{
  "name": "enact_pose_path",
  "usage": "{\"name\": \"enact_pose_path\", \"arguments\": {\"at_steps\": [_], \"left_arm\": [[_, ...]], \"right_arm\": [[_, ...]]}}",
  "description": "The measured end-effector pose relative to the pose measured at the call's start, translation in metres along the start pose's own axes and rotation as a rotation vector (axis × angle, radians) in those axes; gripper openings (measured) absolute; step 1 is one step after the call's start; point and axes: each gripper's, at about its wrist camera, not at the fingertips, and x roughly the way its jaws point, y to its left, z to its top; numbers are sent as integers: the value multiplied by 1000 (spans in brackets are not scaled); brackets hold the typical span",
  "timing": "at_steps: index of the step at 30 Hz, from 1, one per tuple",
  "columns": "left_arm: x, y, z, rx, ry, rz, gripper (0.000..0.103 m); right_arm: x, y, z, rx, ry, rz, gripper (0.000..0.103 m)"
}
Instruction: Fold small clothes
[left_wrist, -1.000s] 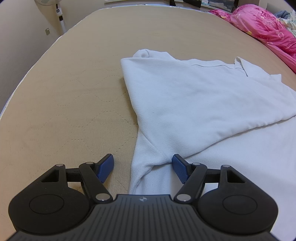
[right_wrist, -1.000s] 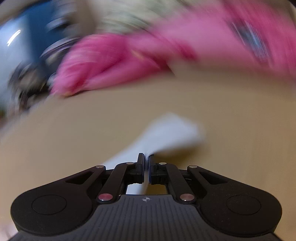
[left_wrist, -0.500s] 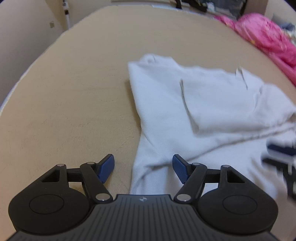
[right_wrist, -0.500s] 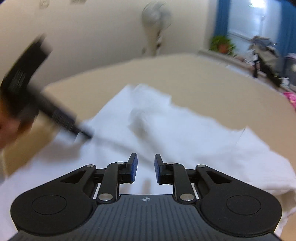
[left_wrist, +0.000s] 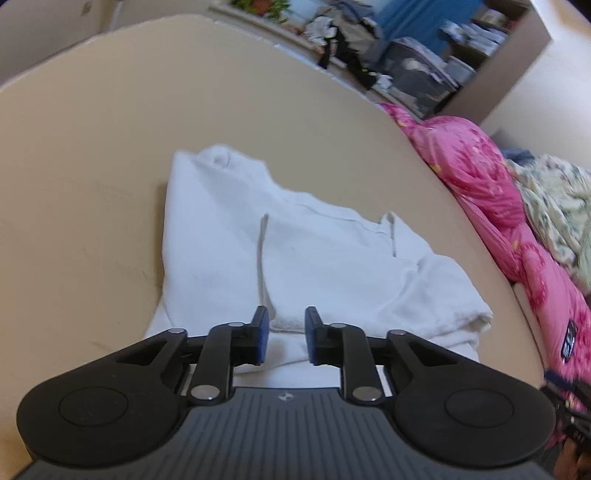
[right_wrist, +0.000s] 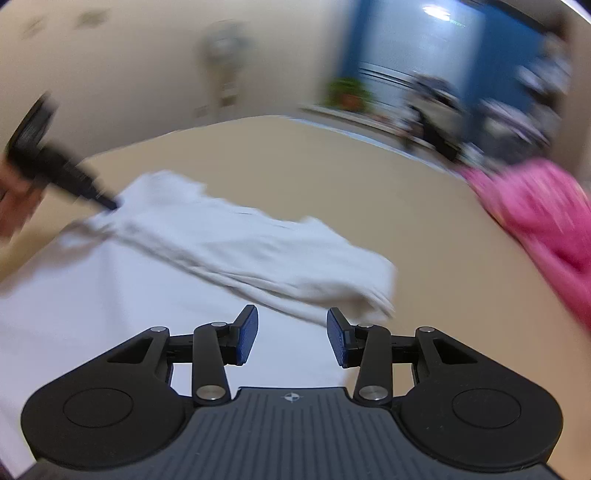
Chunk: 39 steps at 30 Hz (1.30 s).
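A white garment (left_wrist: 332, 266) lies on the beige bed (left_wrist: 92, 147), one sleeve folded over its body. My left gripper (left_wrist: 284, 321) hovers low over the near edge; its jaws are closing, and a fold of the white cloth sits between the blue pads without being clearly pinched. The right wrist view is blurred. There my right gripper (right_wrist: 291, 321) is above the garment (right_wrist: 221, 251), its jaws opening with nothing between them. The left gripper (right_wrist: 99, 197) shows as a dark smear at the garment's far left corner, with a hand (right_wrist: 14, 199) behind it.
A pink quilt (left_wrist: 480, 173) and patterned bedding (left_wrist: 554, 206) lie along the bed's right side. Cluttered shelves and bags (left_wrist: 406, 55) stand beyond the bed's far edge. Bare mattress stretches left of the garment. The quilt (right_wrist: 535, 199) shows in the right wrist view too.
The right gripper let go of the white sleeve, swung across the bed and opened. The sleeve now lies folded over the body. The left gripper's jaws narrowed around a fold, and its view rolled.
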Motion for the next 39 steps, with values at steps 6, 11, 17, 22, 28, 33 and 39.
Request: {"name": "enact_pose_path", "arguments": {"at_steps": [6, 11, 17, 22, 28, 33, 39], "left_arm": [[27, 16, 5, -102, 1, -6, 30], [38, 12, 6, -51, 8, 4, 5], [-17, 13, 26, -51, -144, 83, 1], [-41, 32, 26, -57, -116, 286, 4], [-38, 36, 29, -20, -166, 267, 13], [-16, 39, 28, -29, -110, 262, 18], [-5, 39, 26, -19, -88, 253, 29]], "right_arm": [[-3, -2, 4, 122, -49, -37, 45], [23, 12, -1, 27, 69, -66, 45], [55, 6, -4, 39, 120, -93, 45], [77, -6, -3, 50, 136, -138, 45], [109, -21, 10, 171, 97, -143, 45], [141, -21, 19, 202, 57, -135, 45], [167, 3, 16, 13, 157, -106, 46]]}}
